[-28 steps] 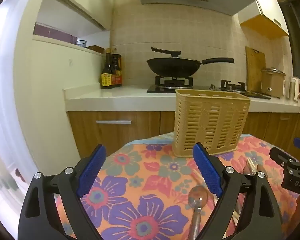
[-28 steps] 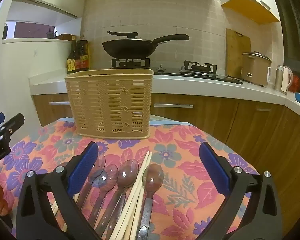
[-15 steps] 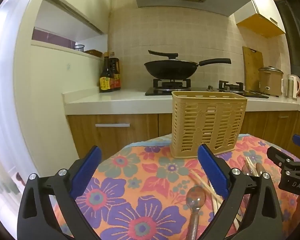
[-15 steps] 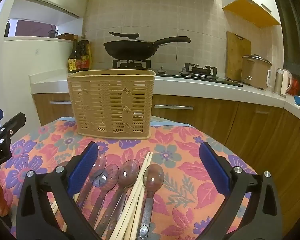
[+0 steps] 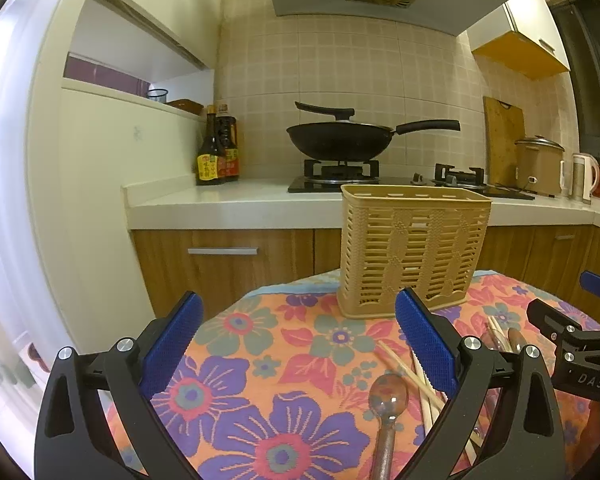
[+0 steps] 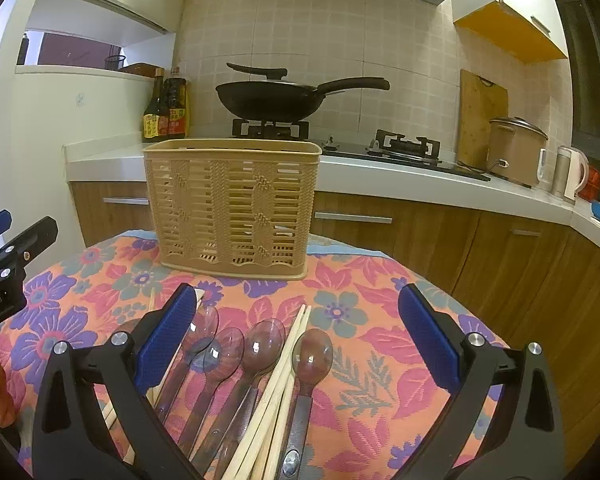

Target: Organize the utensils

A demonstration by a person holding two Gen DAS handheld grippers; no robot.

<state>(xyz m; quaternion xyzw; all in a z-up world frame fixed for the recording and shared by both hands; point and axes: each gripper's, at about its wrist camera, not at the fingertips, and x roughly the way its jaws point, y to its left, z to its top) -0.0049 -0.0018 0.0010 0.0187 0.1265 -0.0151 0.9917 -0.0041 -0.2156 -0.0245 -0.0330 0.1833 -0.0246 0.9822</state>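
The right gripper (image 6: 296,334) stands wide open and holds nothing, poised low over a row of utensils on the tabletop (image 6: 380,340). Between its blue pads (image 6: 166,338) lie four clear plastic spoons (image 6: 262,342), bowls pointing toward the basket, with pale chopsticks (image 6: 288,354) laid lengthwise among them and crossing the handle of the rightmost spoon (image 6: 310,352). More chopsticks lie under and beside the gripper's left finger. The left gripper (image 5: 300,338) is likewise fully open and empty, positioned to the left of the pile; one spoon (image 5: 388,394) and a few chopsticks (image 5: 416,372) lie beside its right finger. The tan slatted basket (image 6: 232,204) stands upright at the far side of the floral cloth, apart from the utensils. Through the slats it appears empty, though the interior and any dividers cannot be confirmed from this height. Assessment: the task is at its opening step, with no utensil yet picked up. The next move likely calls for the right gripper to descend and close across a single spoon handle or one bundle of chopsticks, then carry it up over the basket rim and lower it in upright. The items touch and overlap, so isolating one without dragging its neighbours is the main difficulty.
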